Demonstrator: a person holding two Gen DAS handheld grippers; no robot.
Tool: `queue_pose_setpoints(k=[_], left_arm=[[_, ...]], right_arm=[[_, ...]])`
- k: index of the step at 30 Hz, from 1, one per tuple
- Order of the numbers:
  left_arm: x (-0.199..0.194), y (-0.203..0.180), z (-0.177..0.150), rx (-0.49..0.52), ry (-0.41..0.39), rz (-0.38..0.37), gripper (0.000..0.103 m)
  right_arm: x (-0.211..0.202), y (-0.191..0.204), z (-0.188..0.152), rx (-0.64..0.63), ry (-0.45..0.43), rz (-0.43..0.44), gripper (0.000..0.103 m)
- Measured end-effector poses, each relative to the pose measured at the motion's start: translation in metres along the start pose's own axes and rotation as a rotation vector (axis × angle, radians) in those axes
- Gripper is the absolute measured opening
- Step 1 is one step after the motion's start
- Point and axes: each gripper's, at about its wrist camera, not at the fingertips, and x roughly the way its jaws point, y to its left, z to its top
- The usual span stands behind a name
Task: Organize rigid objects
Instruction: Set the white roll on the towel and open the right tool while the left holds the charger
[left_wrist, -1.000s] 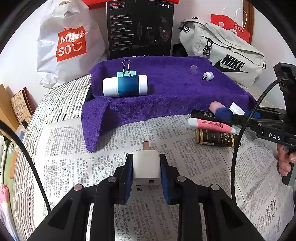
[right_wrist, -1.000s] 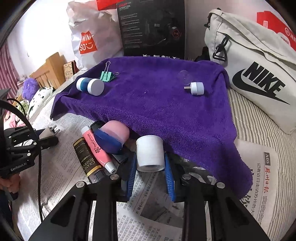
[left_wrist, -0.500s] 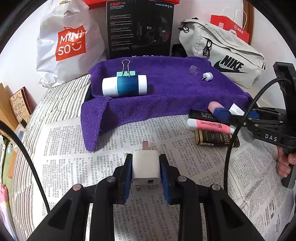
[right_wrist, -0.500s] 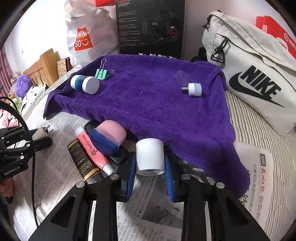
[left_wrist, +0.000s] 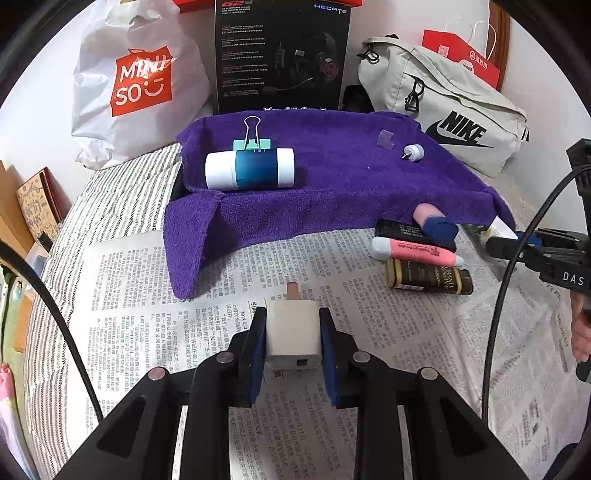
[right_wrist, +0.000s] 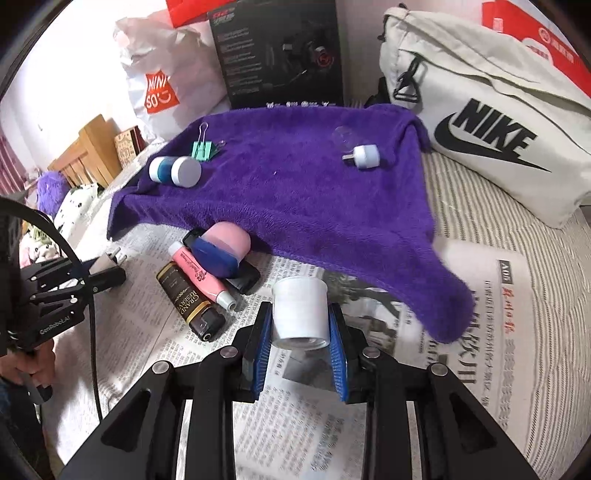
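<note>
our left tongs are clamped on a boxy white charger, its prong pointing toward the purple towel, above the newspaper. only the right wrist view shows our right tongs clamped on a smooth white cup-shaped cap, just short of the towel's front edge. in front of the towel lie a pink tube, a dark bottle and a pink-and-blue case, bunched together. on the fuzzy towel rest a blue-and-white cylinder, a green binder clip and a small white plug. since a second ago both grips are unchanged, and the right view now looks down on the towel from higher.
</note>
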Motion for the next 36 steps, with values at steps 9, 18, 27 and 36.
queue_pose_setpoints(k=[9, 18, 27, 36], left_arm=[[-0.019, 0.006, 0.01, -0.017, -0.019, -0.01, 0.025], [-0.027, 0.019, 0.032, -0.054, -0.035, -0.022, 0.025], [-0.018, 0.02, 0.061, -0.048, -0.035, -0.031, 0.025], [-0.011, 0.03, 0.069, -0.08, -0.035, -0.035, 0.025]], right_arm=[[-0.018, -0.006, 0.009, -0.003, -0.04, 0.009, 0.029], [-0.025, -0.01, 0.026, -0.014, -0.052, 0.004, 0.029], [-0.014, -0.02, 0.055, -0.016, -0.054, -0.012, 0.029], [0.026, -0.029, 0.092, -0.004, -0.028, -0.052, 0.029]])
